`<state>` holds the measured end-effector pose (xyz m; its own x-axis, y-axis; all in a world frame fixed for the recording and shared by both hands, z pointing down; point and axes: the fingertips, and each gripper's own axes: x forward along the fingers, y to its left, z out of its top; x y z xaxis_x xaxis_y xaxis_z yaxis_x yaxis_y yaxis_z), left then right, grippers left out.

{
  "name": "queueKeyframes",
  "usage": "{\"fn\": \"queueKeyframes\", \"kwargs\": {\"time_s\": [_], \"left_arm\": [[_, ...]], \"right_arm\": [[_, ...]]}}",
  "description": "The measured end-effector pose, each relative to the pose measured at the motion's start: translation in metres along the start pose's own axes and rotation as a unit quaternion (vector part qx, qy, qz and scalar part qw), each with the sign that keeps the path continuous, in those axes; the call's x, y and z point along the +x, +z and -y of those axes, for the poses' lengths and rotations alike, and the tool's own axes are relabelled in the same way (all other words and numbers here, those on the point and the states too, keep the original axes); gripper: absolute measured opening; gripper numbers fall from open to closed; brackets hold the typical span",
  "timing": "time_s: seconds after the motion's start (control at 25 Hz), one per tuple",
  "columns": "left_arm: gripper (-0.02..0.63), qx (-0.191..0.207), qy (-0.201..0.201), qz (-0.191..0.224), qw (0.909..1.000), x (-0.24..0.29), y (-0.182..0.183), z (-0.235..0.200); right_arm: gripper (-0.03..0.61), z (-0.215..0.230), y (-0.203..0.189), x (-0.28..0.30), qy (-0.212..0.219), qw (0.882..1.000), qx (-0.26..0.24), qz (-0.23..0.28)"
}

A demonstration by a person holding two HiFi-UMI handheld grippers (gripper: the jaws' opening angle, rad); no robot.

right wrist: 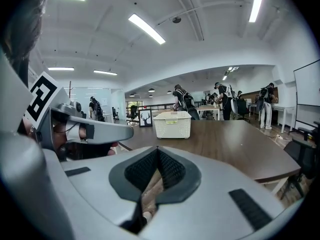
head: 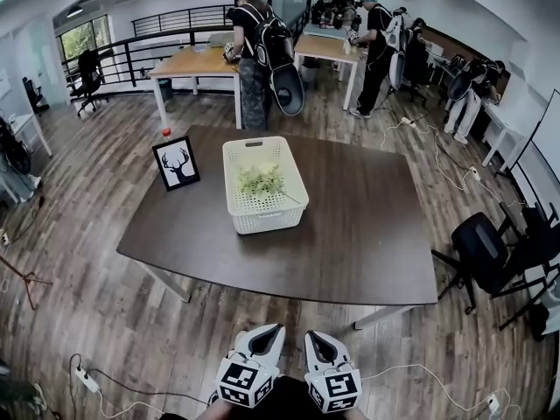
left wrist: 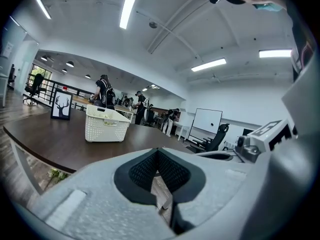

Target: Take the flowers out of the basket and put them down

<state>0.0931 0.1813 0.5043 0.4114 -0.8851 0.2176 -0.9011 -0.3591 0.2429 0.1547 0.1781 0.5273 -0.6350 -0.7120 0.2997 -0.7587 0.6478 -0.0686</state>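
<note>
Head view: my left gripper (head: pixel 276 328) & right gripper (head: pixel 310 334) both pressed together, empty, short of table (head: pixel 367 234). Flowers (head: pixel 260 180) lie in basket (head: pixel 267 220).

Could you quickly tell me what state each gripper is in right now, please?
Left gripper: closed, holding nothing.
Right gripper: closed, holding nothing.

The basket (head: pixel 265 185) is white with a lattice pattern, its flowers (head: pixel 260 180) pale green and white, the desk (head: pixel 367 226) dark brown, the black-framed picture (head: pixel 176 164) a black deer head on white, and the plank floor (head: pixel 87 234) grey-brown.
</note>
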Motion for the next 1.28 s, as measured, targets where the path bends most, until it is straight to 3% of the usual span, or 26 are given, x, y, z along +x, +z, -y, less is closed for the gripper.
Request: {"fn": "queueKeyframes", "kwargs": {"time_s": [0.52,1.28], "left_arm": [[0.003,-0.01,0.012,0.005,0.9999,0.037,0.028,-0.07],[0.005,-0.001,-0.041,-0.003,0.9992,0.088,0.071,-0.183]], "right_arm": [[0.005,0.007,0.024,0.073,0.006,1.0,-0.003,-0.012],[0.006,-0.005,0.059,0.197,-0.025,1.0,0.008,-0.015]]}}
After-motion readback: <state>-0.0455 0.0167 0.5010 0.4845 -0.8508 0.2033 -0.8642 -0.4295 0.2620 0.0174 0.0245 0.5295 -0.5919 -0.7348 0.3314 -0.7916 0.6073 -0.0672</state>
